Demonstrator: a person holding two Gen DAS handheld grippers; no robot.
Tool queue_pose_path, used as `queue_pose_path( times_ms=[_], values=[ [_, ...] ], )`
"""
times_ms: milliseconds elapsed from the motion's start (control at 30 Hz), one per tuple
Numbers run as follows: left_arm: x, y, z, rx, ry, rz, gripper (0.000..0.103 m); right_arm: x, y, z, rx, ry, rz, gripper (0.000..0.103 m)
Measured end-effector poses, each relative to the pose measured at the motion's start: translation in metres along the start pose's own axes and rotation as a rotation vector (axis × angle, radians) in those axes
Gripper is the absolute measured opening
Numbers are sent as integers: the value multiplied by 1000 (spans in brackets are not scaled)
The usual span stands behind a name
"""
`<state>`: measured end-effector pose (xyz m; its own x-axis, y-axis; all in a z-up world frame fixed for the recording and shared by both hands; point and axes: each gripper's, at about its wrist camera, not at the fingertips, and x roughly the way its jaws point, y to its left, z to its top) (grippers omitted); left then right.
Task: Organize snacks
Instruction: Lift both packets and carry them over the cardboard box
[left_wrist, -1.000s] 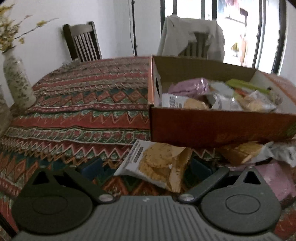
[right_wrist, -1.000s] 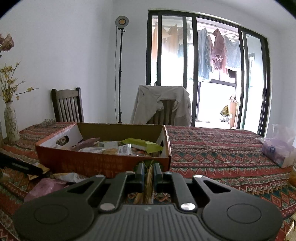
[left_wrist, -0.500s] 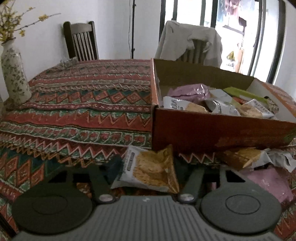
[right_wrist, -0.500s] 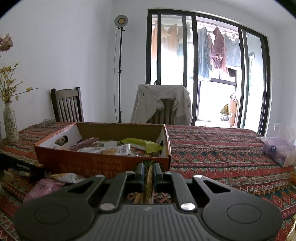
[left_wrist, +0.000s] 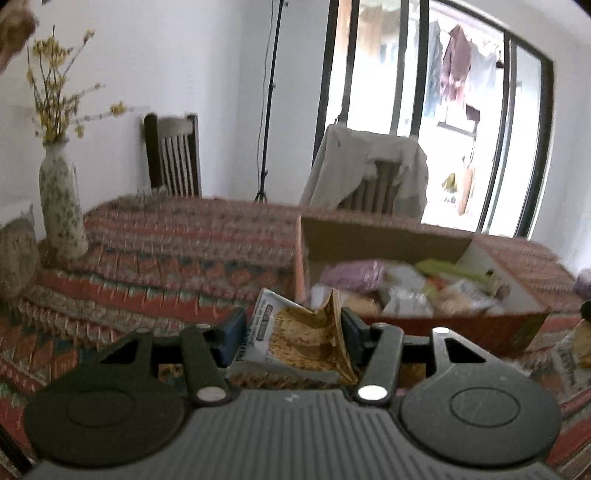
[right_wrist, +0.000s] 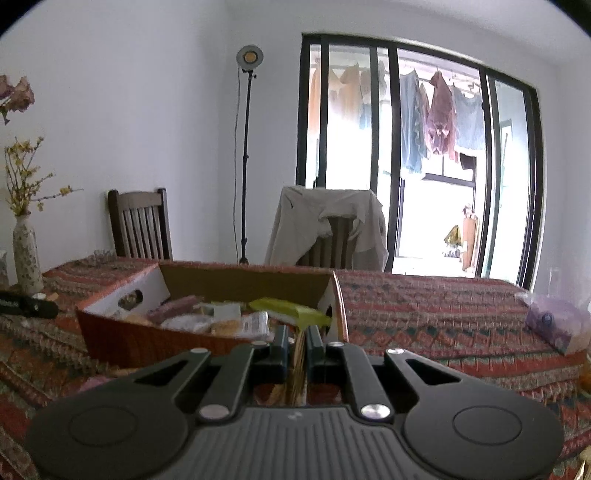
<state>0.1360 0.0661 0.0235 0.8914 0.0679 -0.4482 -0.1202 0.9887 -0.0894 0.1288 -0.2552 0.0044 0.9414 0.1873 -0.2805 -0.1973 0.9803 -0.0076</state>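
My left gripper (left_wrist: 291, 332) is shut on a white snack packet (left_wrist: 295, 343) printed with crackers, crumpled between the pads and lifted off the patterned tablecloth. It hangs just in front of the left corner of the orange cardboard box (left_wrist: 369, 236), which holds several snack packets. In the right wrist view my right gripper (right_wrist: 297, 343) is shut on a thin yellowish packet (right_wrist: 295, 373), seen edge-on between the fingers. It sits close to the near right corner of the same box (right_wrist: 147, 343).
A flowered vase (left_wrist: 61, 206) stands at the table's far left. Loose packets (left_wrist: 569, 354) lie on the cloth right of the box front. A purple bag (right_wrist: 554, 321) rests far right. Two chairs, one draped with cloth (right_wrist: 325, 225), stand behind the table.
My left gripper closed on the cracker packet, then lifted it off the cloth and tilted upward. The right gripper has stayed where it was, shut.
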Motion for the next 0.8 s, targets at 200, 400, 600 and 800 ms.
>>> queue_pose_path(
  times_ms=[200, 400, 600, 800],
  values=[
    [-3, -19, 23, 11, -59, -42, 56, 5, 3, 28, -11, -66, 11, 9],
    [11, -42, 40, 26, -81, -63, 56, 25, 8, 56, -12, -103, 35, 9],
    [40, -59, 52, 14, -68, -65, 56, 57, 13, 75, -1, -111, 63, 9],
    [74, -69, 55, 0, -55, -57, 56, 92, 19, 77, 33, -105, 84, 9]
  ],
)
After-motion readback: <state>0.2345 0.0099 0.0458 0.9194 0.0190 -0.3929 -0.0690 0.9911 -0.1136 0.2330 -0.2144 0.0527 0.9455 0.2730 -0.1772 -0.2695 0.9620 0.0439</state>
